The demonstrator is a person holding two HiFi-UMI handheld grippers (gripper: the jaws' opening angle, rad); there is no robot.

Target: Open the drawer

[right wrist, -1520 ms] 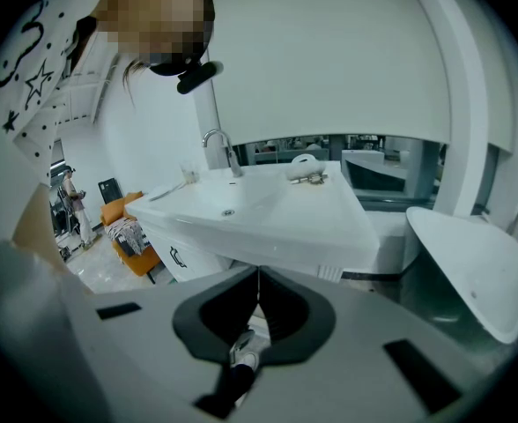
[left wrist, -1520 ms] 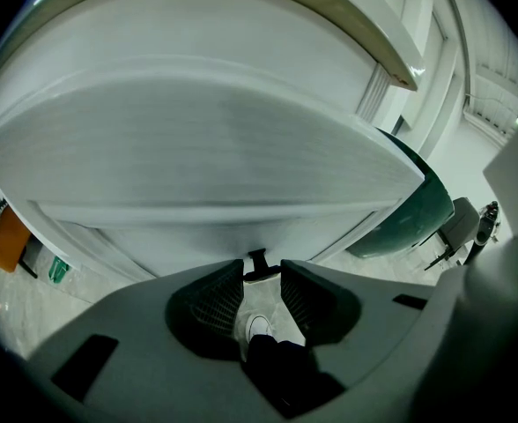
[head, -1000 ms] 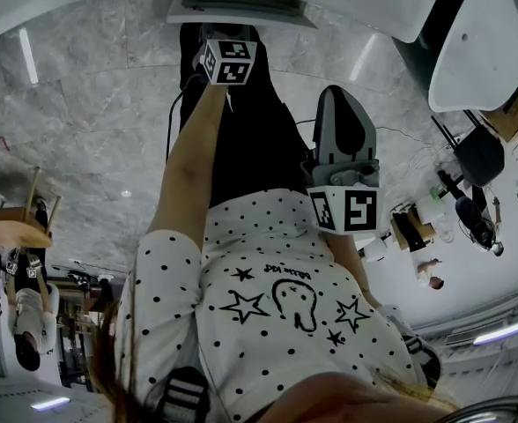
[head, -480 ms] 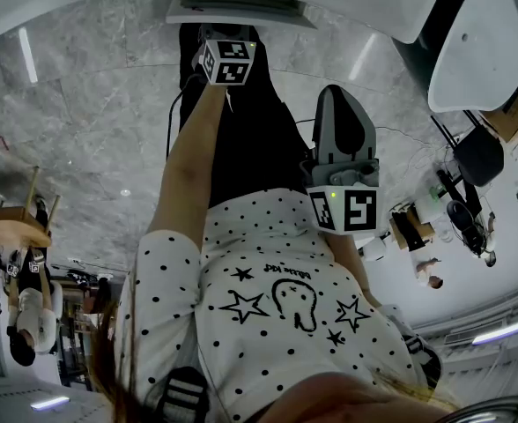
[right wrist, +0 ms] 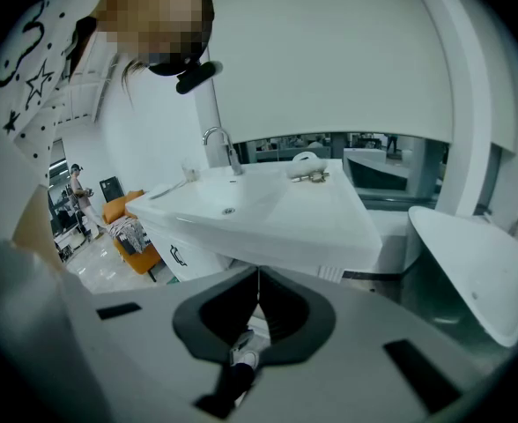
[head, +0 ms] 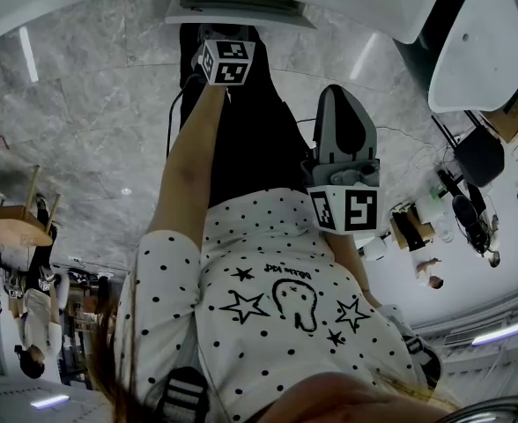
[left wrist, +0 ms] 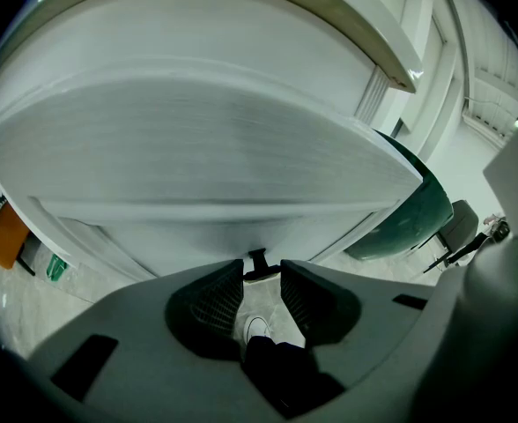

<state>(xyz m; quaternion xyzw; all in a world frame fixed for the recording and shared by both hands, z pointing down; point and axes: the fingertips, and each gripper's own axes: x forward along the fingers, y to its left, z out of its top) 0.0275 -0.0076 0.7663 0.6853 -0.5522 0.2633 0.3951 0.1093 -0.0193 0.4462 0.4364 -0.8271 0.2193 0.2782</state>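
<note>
Looking straight down, the head view shows a white polka-dot shirt [head: 268, 298] printed with stars. The right gripper [right wrist: 257, 278] is held just in front of the shirt, over the grey marble floor [head: 83, 122]. Its jaws are pressed together tip to tip with nothing between them. Below them a white shoe [right wrist: 244, 352] shows.

Farther out, a bare forearm [head: 188, 148] stretches the left gripper [left wrist: 261, 273] up to a white cabinet [head: 241, 7] at the top of the head view. This gripper's jaws are drawn in to a narrow gap. The small black pull [left wrist: 257, 261] of the drawer [left wrist: 206, 174] stands in that gap at the fingertips and fills it from side to side, so the gripper seems to be pinching it. The pale drawer front spreads wide above the jaws, beneath an overhanging white top [left wrist: 347, 25]. Whether the drawer is out at all cannot be told.

Beyond the right gripper stands a white washbasin unit [right wrist: 268, 210] with a curved chrome tap [right wrist: 222, 144]. An orange seat [right wrist: 129, 236] lies farther back at its left.
</note>
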